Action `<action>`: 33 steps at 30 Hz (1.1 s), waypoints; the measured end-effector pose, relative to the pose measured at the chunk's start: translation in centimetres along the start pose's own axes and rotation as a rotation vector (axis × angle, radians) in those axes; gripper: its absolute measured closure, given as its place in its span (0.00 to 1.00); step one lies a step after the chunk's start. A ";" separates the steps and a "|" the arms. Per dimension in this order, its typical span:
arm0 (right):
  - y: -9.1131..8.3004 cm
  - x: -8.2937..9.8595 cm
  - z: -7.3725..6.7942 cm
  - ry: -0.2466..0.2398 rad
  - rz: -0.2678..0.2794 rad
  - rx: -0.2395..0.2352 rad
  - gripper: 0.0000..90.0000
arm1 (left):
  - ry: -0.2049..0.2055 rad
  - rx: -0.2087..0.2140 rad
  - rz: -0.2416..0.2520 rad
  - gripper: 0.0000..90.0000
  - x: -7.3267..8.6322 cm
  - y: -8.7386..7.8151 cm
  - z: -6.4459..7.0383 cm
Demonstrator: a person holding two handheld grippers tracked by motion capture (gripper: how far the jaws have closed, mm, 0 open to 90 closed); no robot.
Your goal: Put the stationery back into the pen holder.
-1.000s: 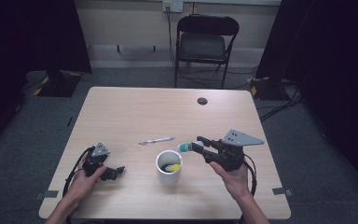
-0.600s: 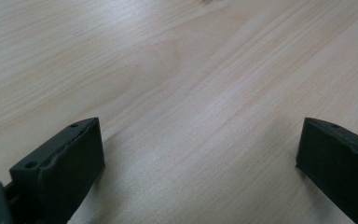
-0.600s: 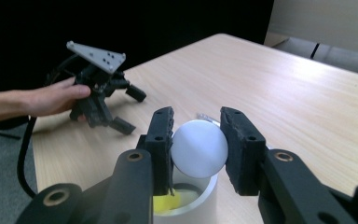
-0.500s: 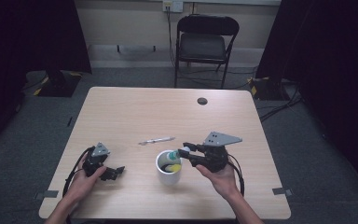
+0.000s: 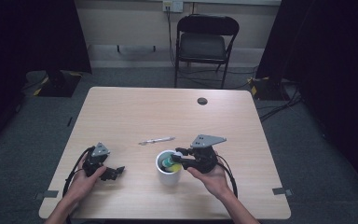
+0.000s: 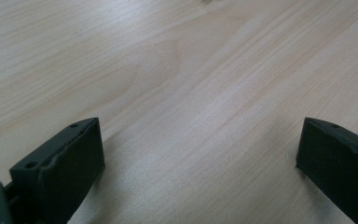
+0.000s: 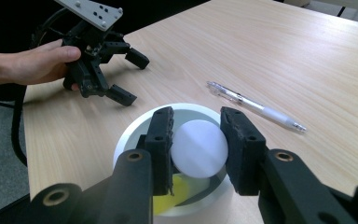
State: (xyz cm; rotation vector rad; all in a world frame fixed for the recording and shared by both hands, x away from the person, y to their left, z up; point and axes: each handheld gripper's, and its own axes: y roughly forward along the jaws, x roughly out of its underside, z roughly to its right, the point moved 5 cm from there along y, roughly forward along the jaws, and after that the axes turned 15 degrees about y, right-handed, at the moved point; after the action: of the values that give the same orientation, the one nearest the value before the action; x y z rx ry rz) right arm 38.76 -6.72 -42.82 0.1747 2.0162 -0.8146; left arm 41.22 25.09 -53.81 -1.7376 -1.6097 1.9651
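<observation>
Two jaws of my right gripper [image 7: 196, 151] clamp a white-capped object [image 7: 199, 148] over the cup [image 7: 126, 140]; next I judge a release; left gripper [image 5: 108, 171] rests wide apart.

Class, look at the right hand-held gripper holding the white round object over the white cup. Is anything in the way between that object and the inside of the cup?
Nothing visible blocks it. The right hand-held gripper holds the white round object directly above the open mouth of the white cup. A yellow item already lies inside the cup, below the object.
</observation>
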 end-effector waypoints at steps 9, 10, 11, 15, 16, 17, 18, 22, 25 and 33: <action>1.0 0.2 0.5 0.005 -0.030 0.017 0.73 | -0.001 0.000 0.000 0.00 0.0 0.0 0.0; 1.1 0.3 0.6 0.010 -0.031 0.020 0.73 | 0.000 0.000 0.000 0.00 0.0 0.0 0.0; 1.2 0.3 0.7 0.015 -0.032 0.020 0.73 | 0.000 0.000 0.000 0.00 0.0 0.0 0.0; 1.2 0.4 0.7 0.013 -0.030 0.018 0.73 | -0.001 0.000 0.000 0.00 0.0 0.0 0.0; 1.2 0.4 0.8 0.014 -0.030 0.017 0.73 | 0.000 0.000 0.000 0.00 0.0 0.0 0.0; 1.2 0.3 0.8 0.016 -0.028 0.014 0.73 | -0.001 0.000 0.000 0.00 0.0 0.0 0.0; 1.2 0.3 0.8 0.014 -0.028 0.016 0.73 | -0.001 0.000 0.000 0.00 0.0 0.0 0.0; 1.4 0.2 0.7 0.010 -0.025 0.016 0.73 | 0.000 0.000 0.000 0.00 0.0 0.0 0.0; 1.5 0.2 0.8 0.015 -0.022 0.006 0.72 | 0.000 0.000 0.000 0.00 0.0 0.0 0.0; 1.8 0.1 0.7 0.019 -0.018 0.000 0.72 | -0.001 0.000 0.001 0.00 0.0 0.0 0.0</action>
State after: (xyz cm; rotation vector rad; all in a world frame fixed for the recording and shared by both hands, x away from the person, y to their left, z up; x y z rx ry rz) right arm 39.98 -5.75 -44.03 0.1650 2.0377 -0.8273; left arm 41.22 25.08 -53.81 -1.7377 -1.6097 1.9664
